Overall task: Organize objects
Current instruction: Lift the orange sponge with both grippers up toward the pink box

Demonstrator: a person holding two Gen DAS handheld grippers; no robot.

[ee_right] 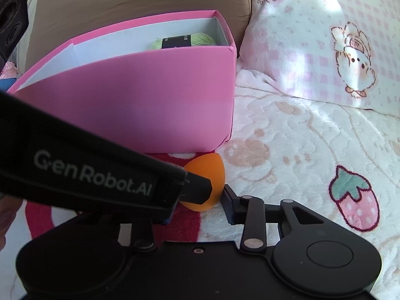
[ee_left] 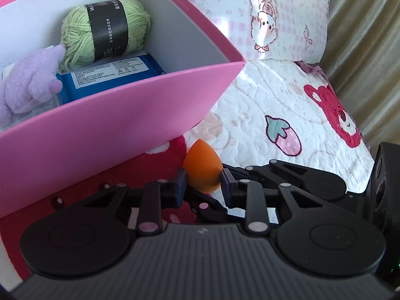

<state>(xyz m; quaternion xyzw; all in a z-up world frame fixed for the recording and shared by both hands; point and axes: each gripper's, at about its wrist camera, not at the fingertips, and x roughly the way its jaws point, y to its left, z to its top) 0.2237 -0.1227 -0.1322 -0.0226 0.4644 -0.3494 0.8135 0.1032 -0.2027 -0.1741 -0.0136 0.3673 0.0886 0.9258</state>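
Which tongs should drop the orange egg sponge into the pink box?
Left. The left tongs pinch the orange sponge from both sides, and the pink box stands just beyond it, open on top.

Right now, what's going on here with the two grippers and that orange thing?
A person is tidying up with two handheld grippers. The left gripper is shut on an orange egg-shaped sponge lying on the blanket in front of the pink box. The right gripper has one finger against the sponge; its other finger is hidden. Green yarn, a blue pack and a purple plush are already boxed.
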